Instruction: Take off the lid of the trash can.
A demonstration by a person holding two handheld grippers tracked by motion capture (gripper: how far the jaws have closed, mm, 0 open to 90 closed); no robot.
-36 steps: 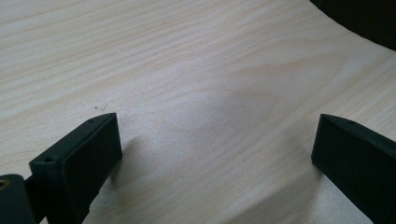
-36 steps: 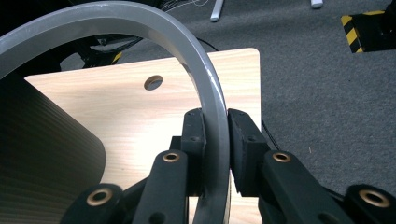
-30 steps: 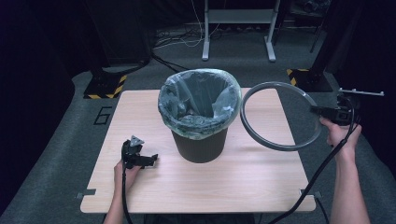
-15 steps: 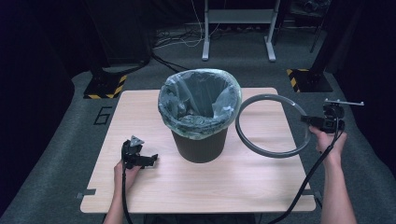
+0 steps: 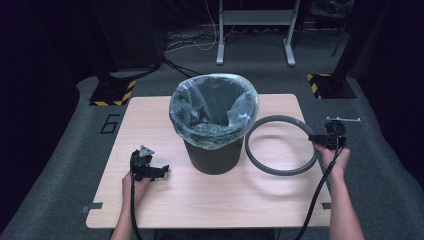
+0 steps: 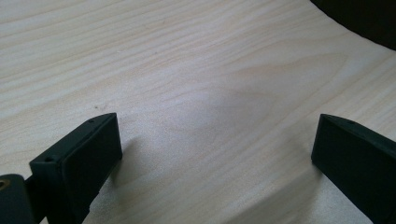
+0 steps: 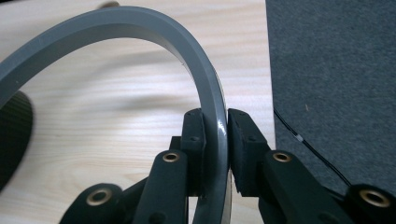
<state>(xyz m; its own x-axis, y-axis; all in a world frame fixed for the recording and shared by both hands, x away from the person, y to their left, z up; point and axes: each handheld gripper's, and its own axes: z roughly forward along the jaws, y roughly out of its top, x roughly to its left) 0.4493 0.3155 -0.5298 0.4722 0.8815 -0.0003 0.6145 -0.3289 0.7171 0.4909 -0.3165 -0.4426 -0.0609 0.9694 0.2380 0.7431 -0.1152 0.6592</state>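
Where the high view looks down on the table [image 5: 150, 210], the bin [image 5: 214, 150] with its bag [image 5: 185, 115] stands at centre. At its 3 o'clock the grey ring [image 5: 260, 162] sits low over the wood, right gripper [image 5: 315, 138] clamping its 3 o'clock edge. Left gripper [image 5: 159, 171] rests at the bin's 9 o'clock, jaws spread, nothing between.

Left gripper view: both jaws stand wide apart over bare table [image 6: 196, 70]; bin's dark base shows at 1 o'clock.

Right gripper view: pads [image 7: 194, 140] pinch the ring [image 7: 208, 88] narrowly, arc curving off toward 10 o'clock; table edge and carpet [image 7: 336, 70] at 3 o'clock.
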